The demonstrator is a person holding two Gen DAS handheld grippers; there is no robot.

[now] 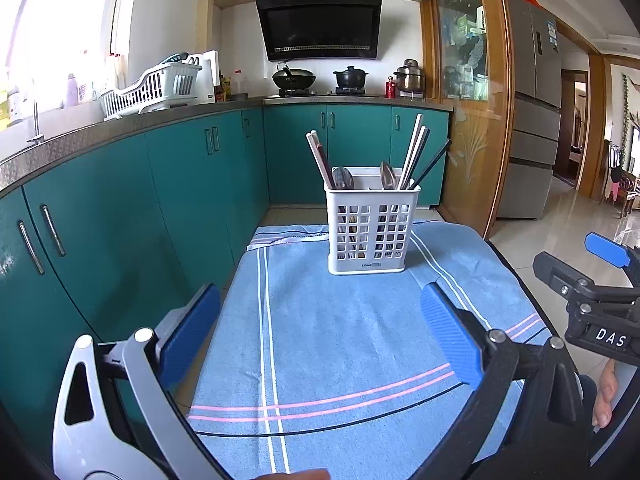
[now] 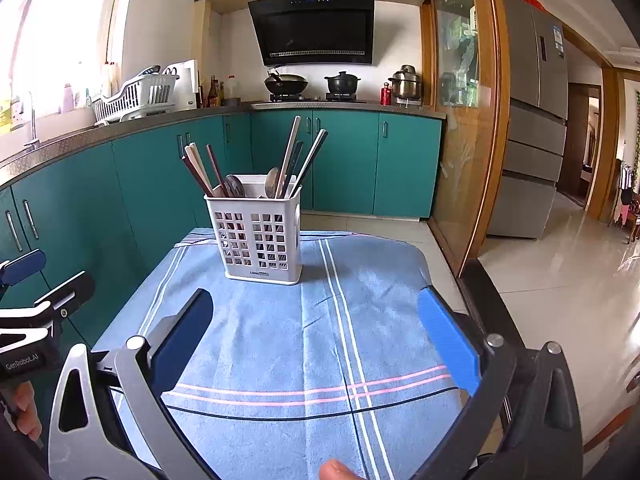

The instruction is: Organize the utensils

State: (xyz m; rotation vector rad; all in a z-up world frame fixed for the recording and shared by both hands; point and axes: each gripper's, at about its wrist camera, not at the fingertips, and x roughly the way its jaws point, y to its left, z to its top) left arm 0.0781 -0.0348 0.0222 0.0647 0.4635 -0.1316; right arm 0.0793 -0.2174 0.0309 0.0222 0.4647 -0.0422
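Both tongs, left (image 1: 320,332) and right (image 2: 316,332), are held wide and empty above the desk's (image 1: 340,360) near edge. Chopsticks (image 1: 416,152) and spoons (image 1: 343,178) are mixed in the holder (image 1: 370,226) near the far edge; one slim handle is best pinched at a time, high, and lifted straight.

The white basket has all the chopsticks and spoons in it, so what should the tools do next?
Probably nothing more than pull back: the chopsticks and spoons already stand in the white basket, the blue towel is bare, and both tools, left and right, are open and empty.

White plastic caddy (image 1: 372,232); matt blue terry towel (image 1: 340,340); glossy floor tiles (image 2: 560,280).
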